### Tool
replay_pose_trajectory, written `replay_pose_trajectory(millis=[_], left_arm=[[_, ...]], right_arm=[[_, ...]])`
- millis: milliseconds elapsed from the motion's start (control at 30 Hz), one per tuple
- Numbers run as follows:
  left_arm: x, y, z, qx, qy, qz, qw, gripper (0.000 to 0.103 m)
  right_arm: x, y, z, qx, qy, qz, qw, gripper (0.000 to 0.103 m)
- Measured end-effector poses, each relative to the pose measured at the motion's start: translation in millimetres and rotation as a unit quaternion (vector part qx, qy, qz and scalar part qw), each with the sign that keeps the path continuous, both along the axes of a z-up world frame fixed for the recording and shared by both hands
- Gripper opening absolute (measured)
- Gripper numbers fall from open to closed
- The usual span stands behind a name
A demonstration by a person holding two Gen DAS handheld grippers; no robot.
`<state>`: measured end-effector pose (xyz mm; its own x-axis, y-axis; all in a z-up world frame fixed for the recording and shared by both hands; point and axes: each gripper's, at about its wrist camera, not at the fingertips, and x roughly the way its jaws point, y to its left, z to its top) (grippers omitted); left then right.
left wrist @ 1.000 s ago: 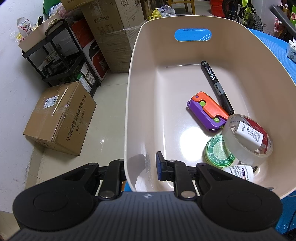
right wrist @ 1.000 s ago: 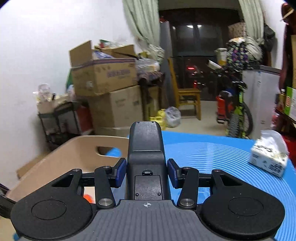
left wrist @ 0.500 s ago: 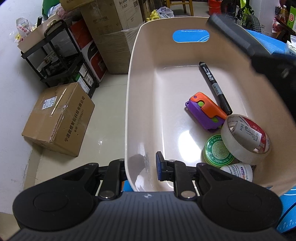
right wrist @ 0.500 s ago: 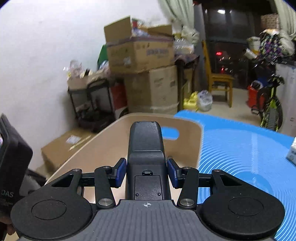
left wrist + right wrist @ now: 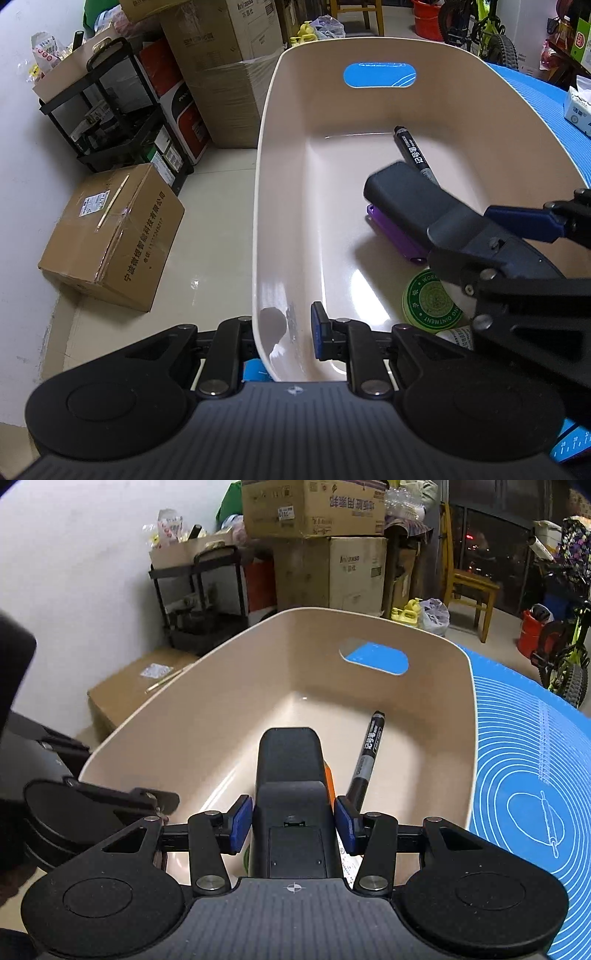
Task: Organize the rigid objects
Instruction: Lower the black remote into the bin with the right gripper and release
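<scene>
The left wrist view shows the left gripper (image 5: 284,332) pinching the near wall of the big beige plastic tub (image 5: 295,184), with a round green tin (image 5: 430,299) inside, while the right wrist view shows the right gripper (image 5: 293,823) squeezing a black plastic remote control (image 5: 290,775) over the tub beside a black marker pen (image 5: 367,755).
</scene>
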<state>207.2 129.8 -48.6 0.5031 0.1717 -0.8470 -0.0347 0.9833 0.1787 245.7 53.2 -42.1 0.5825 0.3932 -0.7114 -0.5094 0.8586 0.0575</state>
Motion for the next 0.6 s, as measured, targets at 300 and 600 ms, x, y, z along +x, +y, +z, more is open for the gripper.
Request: replay_pose_trajectory(millis=[300,600], left_arm=[[-3,0,4,-0.002,-0.006,0.005,1.0000,0.020],[-15,3,24,0.004,-0.042,0.020,0.9989,0.054]], right_arm=[[-4,-17,14,0.037,-0.006,-0.010,0.999,0.061],[-17,-44,39,0.081,-0.022,-0.055,0.995,0.079]])
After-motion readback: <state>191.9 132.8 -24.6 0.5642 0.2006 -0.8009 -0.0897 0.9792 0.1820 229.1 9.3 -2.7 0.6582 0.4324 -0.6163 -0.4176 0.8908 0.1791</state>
